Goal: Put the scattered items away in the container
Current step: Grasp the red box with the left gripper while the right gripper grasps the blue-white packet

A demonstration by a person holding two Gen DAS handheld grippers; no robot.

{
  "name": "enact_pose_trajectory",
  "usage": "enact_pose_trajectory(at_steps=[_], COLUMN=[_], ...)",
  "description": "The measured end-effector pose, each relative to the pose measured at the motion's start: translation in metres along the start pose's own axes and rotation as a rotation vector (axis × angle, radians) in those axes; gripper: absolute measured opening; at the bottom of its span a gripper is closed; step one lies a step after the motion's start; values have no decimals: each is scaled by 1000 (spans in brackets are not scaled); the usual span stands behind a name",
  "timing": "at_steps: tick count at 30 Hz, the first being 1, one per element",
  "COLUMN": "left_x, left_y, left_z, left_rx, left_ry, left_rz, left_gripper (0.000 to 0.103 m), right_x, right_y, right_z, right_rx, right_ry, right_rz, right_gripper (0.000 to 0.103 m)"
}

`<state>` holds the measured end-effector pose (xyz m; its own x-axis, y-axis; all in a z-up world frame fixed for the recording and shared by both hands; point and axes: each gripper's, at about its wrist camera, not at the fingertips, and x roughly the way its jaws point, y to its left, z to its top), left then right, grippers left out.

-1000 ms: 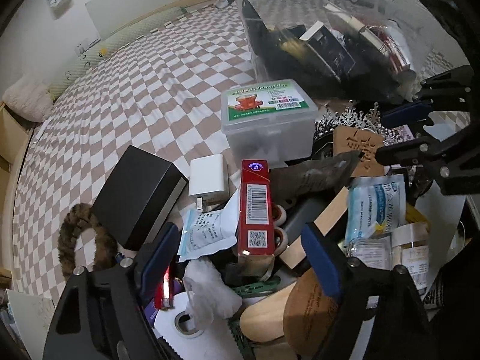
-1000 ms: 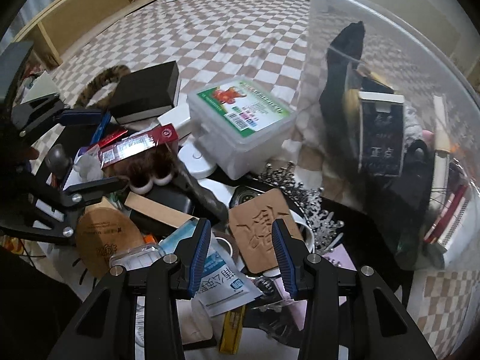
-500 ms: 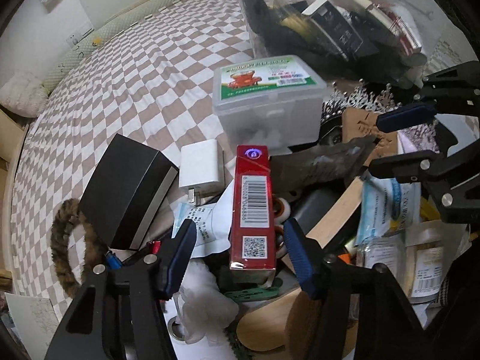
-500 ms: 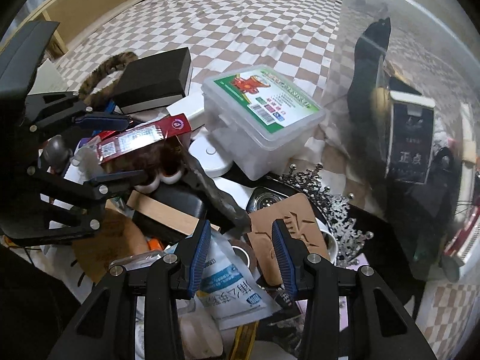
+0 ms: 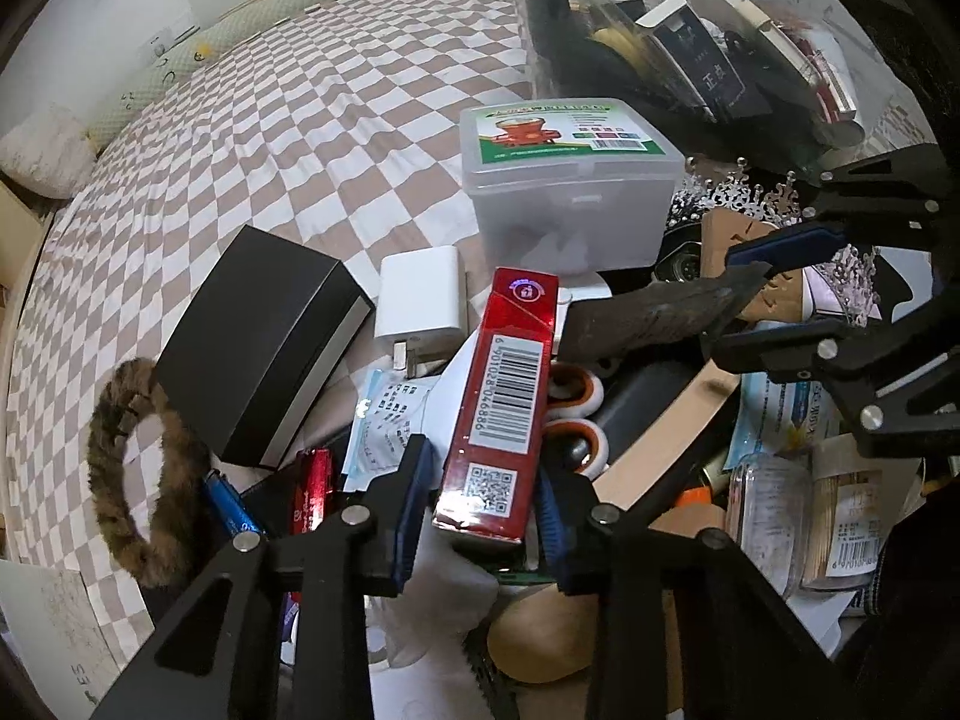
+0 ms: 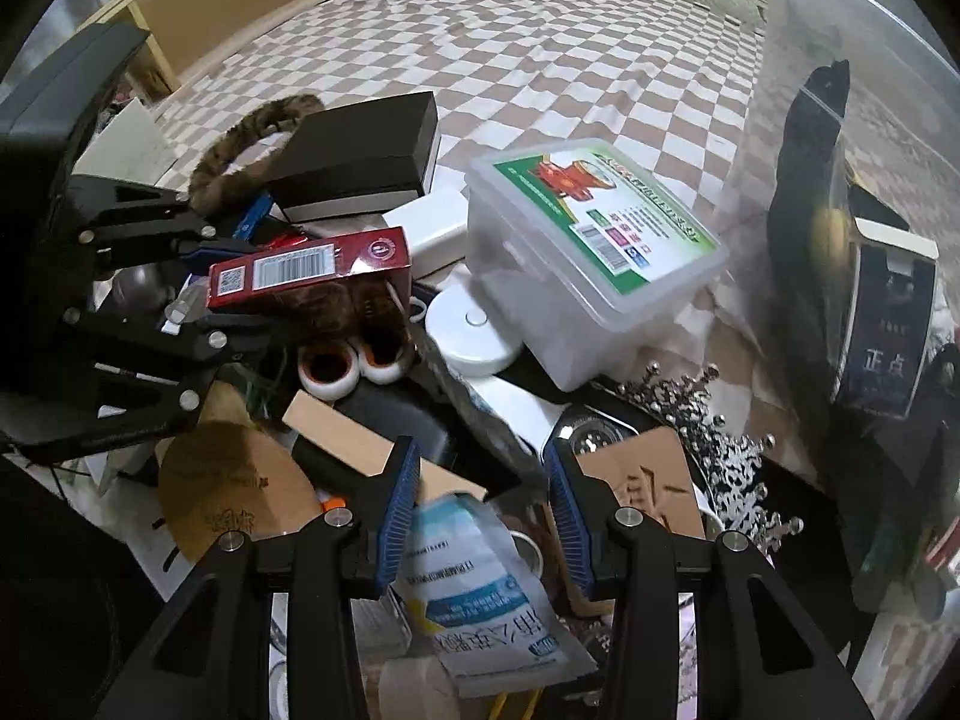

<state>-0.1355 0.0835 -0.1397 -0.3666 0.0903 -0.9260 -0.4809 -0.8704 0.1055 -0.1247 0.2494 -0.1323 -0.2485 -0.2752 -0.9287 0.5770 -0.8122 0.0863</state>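
A red carton with a barcode (image 5: 501, 396) lies on top of a heap of small items. My left gripper (image 5: 483, 510) is shut on its near end, one blue pad against each side. From the right wrist view, the red carton (image 6: 312, 270) sits in the left gripper (image 6: 264, 288) at the left. My right gripper (image 6: 483, 510) is open, with the end of a dark brown strip (image 6: 474, 420) between its fingers, untouched. The clear container (image 5: 690, 30) stands behind the heap, holding several dark items.
A clear lidded box with a green label (image 5: 570, 192) stands before the container (image 6: 870, 240). Around the carton lie a black box (image 5: 264, 348), a white charger (image 5: 420, 300), a furry brown ring (image 5: 120, 462), a wooden cutout (image 6: 648, 480) and a mask packet (image 6: 480, 588). The checked bedspread (image 5: 270, 120) stretches left.
My left gripper moved forward and its fingers closed in on the red carton. My right gripper advanced, still open, until the dark strip's end came between its fingers.
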Motion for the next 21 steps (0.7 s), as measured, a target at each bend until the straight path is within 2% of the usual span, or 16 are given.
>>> enact_pose_trajectory(at_steps=[7, 15, 21], left_x=[-3, -3, 0], left_y=[5, 5, -2], left_z=[-5, -3, 3], left_rx=[-14, -21, -9], left_ry=[-2, 5, 11], left_rz=[-8, -23, -17], left_gripper=[31, 31, 31], right_x=[10, 24, 31], right_y=[3, 3, 11], right_z=[6, 16, 19], right_rx=[-11, 9, -28], right_ry=[16, 50, 72], right_rz=[-37, -15, -23], right_gripper=[44, 44, 44])
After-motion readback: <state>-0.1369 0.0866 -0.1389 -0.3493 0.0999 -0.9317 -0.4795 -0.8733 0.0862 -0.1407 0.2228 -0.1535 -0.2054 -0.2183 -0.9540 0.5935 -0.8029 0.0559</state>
